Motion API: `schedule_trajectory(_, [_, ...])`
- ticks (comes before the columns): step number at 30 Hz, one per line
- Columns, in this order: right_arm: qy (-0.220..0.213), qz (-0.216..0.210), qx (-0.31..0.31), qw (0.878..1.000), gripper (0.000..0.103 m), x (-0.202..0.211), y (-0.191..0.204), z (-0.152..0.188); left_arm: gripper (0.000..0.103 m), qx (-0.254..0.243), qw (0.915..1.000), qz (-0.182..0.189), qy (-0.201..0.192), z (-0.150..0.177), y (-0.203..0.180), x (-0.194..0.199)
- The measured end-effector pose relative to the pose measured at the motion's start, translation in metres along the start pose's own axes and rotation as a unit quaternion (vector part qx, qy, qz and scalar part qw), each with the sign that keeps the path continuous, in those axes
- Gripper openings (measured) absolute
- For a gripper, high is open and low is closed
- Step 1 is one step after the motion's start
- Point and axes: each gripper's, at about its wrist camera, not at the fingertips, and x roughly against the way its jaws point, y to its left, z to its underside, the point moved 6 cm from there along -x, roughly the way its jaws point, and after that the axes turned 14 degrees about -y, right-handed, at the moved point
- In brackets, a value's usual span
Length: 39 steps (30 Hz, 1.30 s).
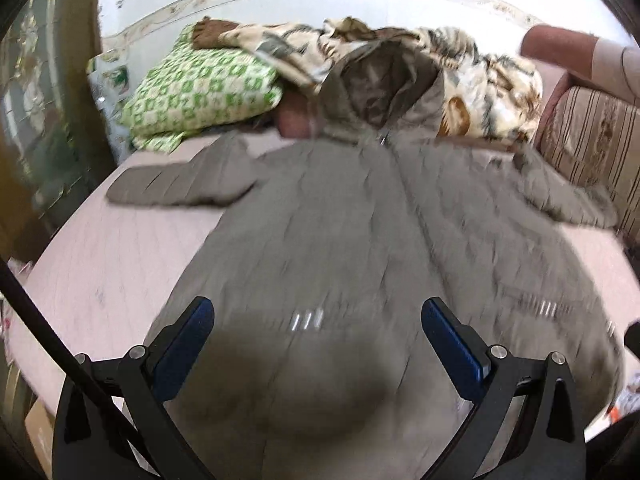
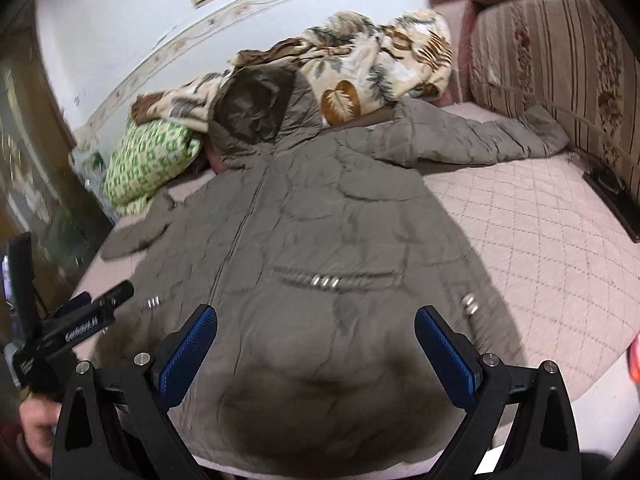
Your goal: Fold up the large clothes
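- Left tongs [image 1: 318, 322]: blue pads spread wide, nothing between them, poised above the lower front of the jacket [image 1: 340, 240].
- Right tongs [image 2: 316, 330]: likewise released and empty, over the hem on the jacket's other half.
- Jacket: grey-brown, quilted and hooded, laid front up on the bed [image 2: 540, 232], zip closed, hem at the near edge, hood [image 2: 252, 112] toward the far edge, both sleeves spread sideways. Judged cause: laid flat so the sleeves can be folded inward first; no fold is yet made.
- Hood rests against a leaf-print blanket [image 2: 360, 64] and beside a green checked pillow [image 2: 148, 164] along the far edge.
- Right view alone shows the left tool and the hand [image 2: 38, 426] gripping it, and the bed's quilting sharply.
- Left view is motion-blurred; it alone shows the jacket's left sleeve [image 1: 180, 186] in full, lying flat toward the bed's left edge.
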Motion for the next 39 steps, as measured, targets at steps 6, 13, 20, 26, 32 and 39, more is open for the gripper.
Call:
schedule_trajectory(6, [-0.007,0.012,-0.172,0.985,0.101,-0.014,-0.096,-0.081,0.103,-0.003,0.9995,0.026,0.015,-0.028,-0.021,-0.059])
schedule_trajectory(13, [-0.051,0.126,-0.275,0.952,0.084,-0.051,-0.226,-0.156,0.103,-0.003,0.9985,0.032,0.045,-0.012,-0.012,-0.08])
schedule_trajectory(20, [-0.061,0.191,-0.315,0.928,0.064,-0.113,-0.301,-0.169,0.103,-0.013,0.998,0.042,0.047,-0.01,-0.016,-0.085])
schedule_trajectory(26, [-0.07,0.251,-0.315,0.913,0.062,-0.149,-0.351,-0.168,0.103,-0.011,0.9979,0.039,0.052,-0.008,-0.012,-0.094])
schedule_trajectory(32, [-0.077,0.281,-0.332,0.897,0.062,-0.174,-0.391,-0.166,0.103,-0.005,0.9973,0.037,0.063,-0.003,-0.011,-0.102])
schedule_trajectory(39, [-0.098,0.291,-0.312,0.899,0.017,-0.184,-0.412,-0.17,0.103,-0.002,0.9964,0.039,0.075,0.002,-0.013,-0.109])
